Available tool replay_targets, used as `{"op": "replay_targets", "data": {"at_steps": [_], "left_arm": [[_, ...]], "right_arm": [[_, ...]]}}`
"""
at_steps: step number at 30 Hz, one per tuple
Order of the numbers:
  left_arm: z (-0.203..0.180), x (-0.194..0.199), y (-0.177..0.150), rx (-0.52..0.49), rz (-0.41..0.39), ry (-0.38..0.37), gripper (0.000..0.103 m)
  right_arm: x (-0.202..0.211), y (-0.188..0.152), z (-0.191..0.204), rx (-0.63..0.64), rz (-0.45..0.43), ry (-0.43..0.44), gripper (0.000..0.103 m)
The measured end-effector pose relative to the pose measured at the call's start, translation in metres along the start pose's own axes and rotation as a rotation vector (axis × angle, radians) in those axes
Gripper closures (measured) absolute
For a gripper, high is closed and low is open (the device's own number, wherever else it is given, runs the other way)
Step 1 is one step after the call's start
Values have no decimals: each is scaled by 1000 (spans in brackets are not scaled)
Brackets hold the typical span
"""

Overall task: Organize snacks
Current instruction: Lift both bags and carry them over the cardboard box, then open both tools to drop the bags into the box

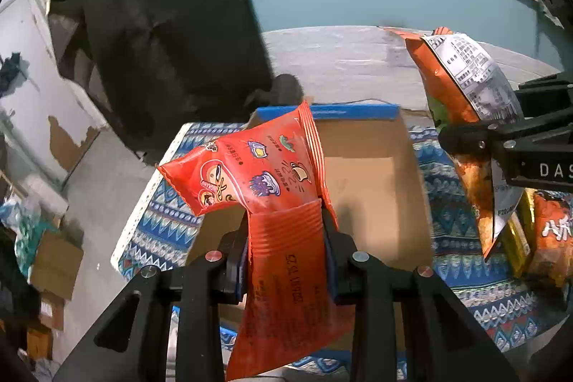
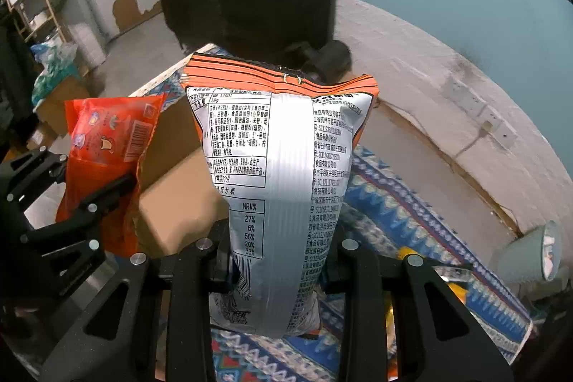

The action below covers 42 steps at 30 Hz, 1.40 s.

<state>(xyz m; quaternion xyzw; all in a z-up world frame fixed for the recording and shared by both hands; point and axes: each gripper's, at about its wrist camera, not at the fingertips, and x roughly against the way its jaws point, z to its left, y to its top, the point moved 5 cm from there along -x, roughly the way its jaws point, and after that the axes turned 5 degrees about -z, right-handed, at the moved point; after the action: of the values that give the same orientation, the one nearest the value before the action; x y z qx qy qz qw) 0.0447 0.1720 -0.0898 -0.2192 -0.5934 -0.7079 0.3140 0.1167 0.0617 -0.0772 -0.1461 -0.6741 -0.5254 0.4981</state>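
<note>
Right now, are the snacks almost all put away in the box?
Not yet. The box looks empty. The left gripper holds a red packet over it; the right gripper holds an orange bag. More snacks wait on the cloth.

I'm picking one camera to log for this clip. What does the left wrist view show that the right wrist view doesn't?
Only the left wrist view shows the cardboard box's blue far edge and bare floor, plus more snack packs on the patterned cloth at far right.

Only the right wrist view shows the silver nutrition panel of the orange chip bag head-on, and a grey cup lying at right.

Both show the red snack packet in the left tongs, the chip bag in the right tongs, and the cloth.
</note>
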Motion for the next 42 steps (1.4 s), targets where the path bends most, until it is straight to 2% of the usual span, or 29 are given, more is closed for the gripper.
{"op": "replay_targets", "data": {"at_steps": [9, 12, 14, 15, 16, 17, 19, 29, 42], "left_arm": [[21, -22, -8, 60, 63, -1, 69], [23, -28, -11, 76, 89, -8, 62], [24, -29, -11, 84, 89, 3, 60], [25, -28, -12, 82, 89, 9, 53], [25, -28, -11, 76, 89, 19, 48], [25, -27, -11, 70, 81, 30, 40], [26, -24, -10, 66, 66, 43, 38], [18, -16, -4, 55, 47, 11, 32], [-35, -1, 2, -11, 42, -71, 30]], "right_arm": [[-27, 10, 24, 6, 34, 43, 72], [-33, 12, 31, 6, 37, 50, 71], [-34, 14, 34, -7, 33, 64, 63], [-35, 15, 34, -12, 32, 66, 58], [-35, 16, 34, -16, 30, 69, 45], [-34, 17, 33, -16, 22, 66, 41], [-33, 17, 33, -13, 21, 58, 41], [-13, 3, 14, -18, 21, 24, 40], [32, -33, -32, -46, 16, -35, 37]]}}
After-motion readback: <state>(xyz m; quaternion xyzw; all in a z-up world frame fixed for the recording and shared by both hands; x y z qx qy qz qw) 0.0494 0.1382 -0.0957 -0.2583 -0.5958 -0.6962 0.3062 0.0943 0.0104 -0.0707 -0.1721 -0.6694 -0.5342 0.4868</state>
